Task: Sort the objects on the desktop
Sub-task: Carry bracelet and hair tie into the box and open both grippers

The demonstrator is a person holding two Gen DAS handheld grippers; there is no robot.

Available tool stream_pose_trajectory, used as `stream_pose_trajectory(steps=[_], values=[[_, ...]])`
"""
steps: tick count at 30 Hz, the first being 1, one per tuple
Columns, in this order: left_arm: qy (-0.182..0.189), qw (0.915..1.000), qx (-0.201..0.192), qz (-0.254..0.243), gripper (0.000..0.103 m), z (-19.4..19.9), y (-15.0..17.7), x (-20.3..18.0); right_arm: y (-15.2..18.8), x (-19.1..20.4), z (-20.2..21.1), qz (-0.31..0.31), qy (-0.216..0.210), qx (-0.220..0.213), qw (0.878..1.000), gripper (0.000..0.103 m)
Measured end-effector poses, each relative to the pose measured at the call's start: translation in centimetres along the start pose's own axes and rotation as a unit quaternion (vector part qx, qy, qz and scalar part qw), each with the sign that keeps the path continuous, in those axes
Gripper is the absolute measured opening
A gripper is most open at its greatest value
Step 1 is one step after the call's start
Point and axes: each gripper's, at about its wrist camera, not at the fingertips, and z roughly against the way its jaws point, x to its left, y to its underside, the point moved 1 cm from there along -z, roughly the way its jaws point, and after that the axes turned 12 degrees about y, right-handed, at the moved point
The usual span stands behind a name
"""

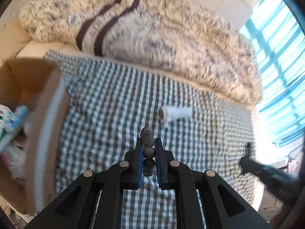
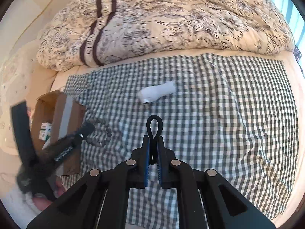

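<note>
The left gripper (image 1: 148,143) had its jaws clenched on a string of dark round beads (image 1: 148,150), which ran in a line between the blue pads and stuck out a little past the tips. In the right wrist view the same beads (image 2: 103,133) hung in a loop from the left gripper (image 2: 85,131), above the checked cloth (image 2: 228,114) and just beside the cardboard box (image 2: 57,114).

The right gripper (image 2: 153,143) had its jaws closed on a black elastic loop (image 2: 154,126), whose rounded end stood out beyond the tips. From the left wrist view the right gripper (image 1: 247,152) appeared only as a dark blur at the right edge.

Ahead of both grippers a white tube-shaped object (image 1: 175,113) lay on its side on the green-and-white checked cloth (image 1: 114,105), apart from everything else. The open cardboard box (image 1: 38,114) stood at the cloth's left edge and held small green-and-white packets (image 2: 44,131). Behind the cloth a floral quilt (image 2: 171,19) with dark stripes was heaped on the bed.
</note>
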Motion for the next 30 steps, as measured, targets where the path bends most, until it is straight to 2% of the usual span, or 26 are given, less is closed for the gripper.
stream_pose_trajectory(steps=[5,9,17,20,24,26,27,28,29,30], values=[[0.000,0.9987,-0.050,-0.007,0.011,7.3,-2.1,1.4,0.5,4.6,2.2,0.021,-0.015,-0.009,1.000,0.007],[-0.011,0.9972,-0.073,-0.012,0.011,12.1,-3.6,4.3,0.8,10.5,4.1,0.056,-0.033,-0.022,0.998,0.007],[-0.035,0.9967,-0.069,-0.023,0.011,17.3,-5.2,12.2,1.4,23.2,6.2,0.094,-0.069,-0.042,0.992,0.007],[-0.037,0.9972,-0.056,-0.032,0.011,17.7,-5.5,15.0,1.8,27.4,5.4,0.095,-0.083,-0.033,0.992,0.007],[-0.034,0.9983,-0.037,-0.030,0.011,17.5,-5.7,18.2,2.4,31.9,3.3,0.101,-0.079,-0.016,0.992,0.007],[-0.034,0.9987,-0.022,-0.032,0.016,17.3,-5.8,19.3,2.6,33.2,2.5,0.097,-0.080,-0.010,0.992,0.007],[-0.033,0.9988,-0.014,-0.033,0.032,17.1,-5.9,19.7,2.6,33.6,2.1,0.093,-0.080,-0.008,0.992,0.019],[-0.034,0.9988,-0.011,-0.035,0.060,17.1,-5.9,20.0,2.5,33.9,1.9,0.088,-0.077,-0.006,0.993,0.034],[-0.039,0.9985,-0.012,-0.037,0.073,17.2,-5.9,20.3,2.4,34.1,1.6,0.081,-0.066,-0.002,0.994,0.077],[-0.040,0.9983,-0.017,-0.038,0.083,17.4,-5.9,20.4,2.4,34.3,1.6,0.073,-0.058,-0.001,0.996,0.096]])
